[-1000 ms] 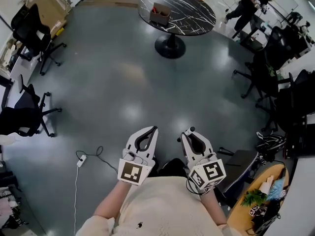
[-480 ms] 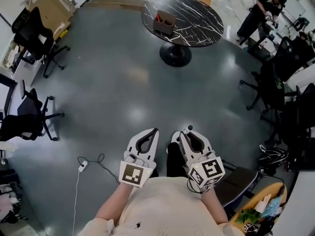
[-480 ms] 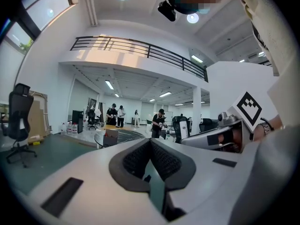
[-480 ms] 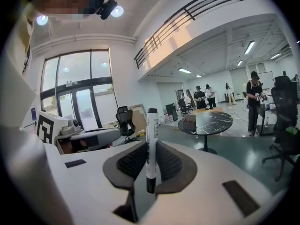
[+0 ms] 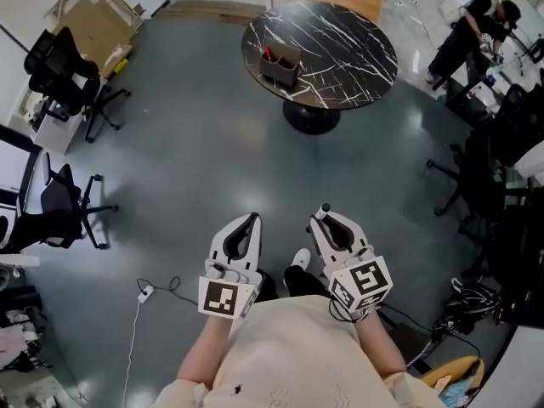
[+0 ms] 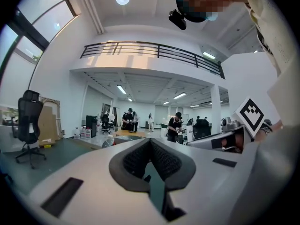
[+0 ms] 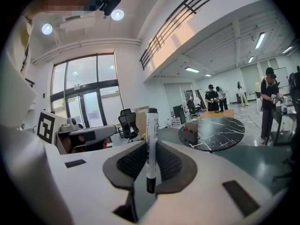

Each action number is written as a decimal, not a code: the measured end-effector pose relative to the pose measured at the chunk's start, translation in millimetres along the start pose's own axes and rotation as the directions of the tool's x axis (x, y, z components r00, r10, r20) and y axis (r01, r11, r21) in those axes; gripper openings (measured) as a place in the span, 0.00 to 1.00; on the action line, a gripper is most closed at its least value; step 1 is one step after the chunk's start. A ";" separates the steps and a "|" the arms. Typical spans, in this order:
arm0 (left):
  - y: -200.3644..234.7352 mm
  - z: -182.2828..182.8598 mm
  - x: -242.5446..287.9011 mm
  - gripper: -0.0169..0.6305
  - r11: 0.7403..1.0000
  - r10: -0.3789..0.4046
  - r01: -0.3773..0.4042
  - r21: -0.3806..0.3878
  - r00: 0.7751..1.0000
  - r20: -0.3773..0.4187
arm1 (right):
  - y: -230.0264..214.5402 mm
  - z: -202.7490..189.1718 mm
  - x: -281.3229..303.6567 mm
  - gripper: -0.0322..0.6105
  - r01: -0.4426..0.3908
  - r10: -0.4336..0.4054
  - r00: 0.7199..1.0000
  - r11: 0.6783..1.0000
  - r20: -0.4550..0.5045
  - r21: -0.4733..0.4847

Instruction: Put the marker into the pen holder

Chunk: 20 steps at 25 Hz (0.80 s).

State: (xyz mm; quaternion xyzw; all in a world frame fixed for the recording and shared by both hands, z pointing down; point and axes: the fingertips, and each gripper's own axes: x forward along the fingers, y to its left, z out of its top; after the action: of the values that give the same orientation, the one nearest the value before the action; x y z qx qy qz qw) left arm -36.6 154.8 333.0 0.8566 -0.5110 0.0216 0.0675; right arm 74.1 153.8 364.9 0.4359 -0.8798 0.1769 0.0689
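Note:
In the right gripper view a white marker (image 7: 152,144) with black ends stands upright between the jaws of my right gripper (image 7: 151,149), which is shut on it. The brown pen holder (image 7: 190,132) sits on the round black marble table (image 7: 220,128) ahead. In the head view the pen holder (image 5: 279,62) stands at the left side of that table (image 5: 340,45), far beyond both grippers. My right gripper (image 5: 324,217) and left gripper (image 5: 248,222) are held side by side near my body. The left gripper (image 6: 151,143) is shut with nothing in it.
Black office chairs stand at the left (image 5: 64,70) (image 5: 59,206) and at the right (image 5: 493,155). A white cable with a plug (image 5: 146,294) lies on the grey floor near my left side. A person (image 5: 476,28) stands beyond the table at the upper right.
The table and pen holder have drawn nearer and lower in the head view as I moved forward. Both grippers keep their pose, and the marker stays in the right one.

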 end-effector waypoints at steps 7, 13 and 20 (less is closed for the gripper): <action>33.0 2.3 65.0 0.04 1.000 0.028 -0.028 0.002 0.999 -0.026 | -47.2 26.7 57.6 0.17 -0.010 0.009 1.000 1.000 0.009 0.021; 88.0 3.8 154.6 0.04 0.999 -0.043 0.043 -0.019 0.999 -0.015 | -83.7 46.8 129.9 0.17 0.043 -0.043 0.999 0.999 -0.017 0.016; 163.7 33.6 267.4 0.04 0.984 -0.163 0.164 -0.072 0.986 0.027 | -144.4 106.0 232.2 0.17 0.164 -0.164 0.986 0.986 0.025 -0.003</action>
State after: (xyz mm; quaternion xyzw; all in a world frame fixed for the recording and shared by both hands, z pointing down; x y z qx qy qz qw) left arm -54.0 -159.8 343.4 0.8928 -0.4401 -0.0121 0.0953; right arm 50.1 -138.4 366.8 0.5088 -0.8421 0.1633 0.0734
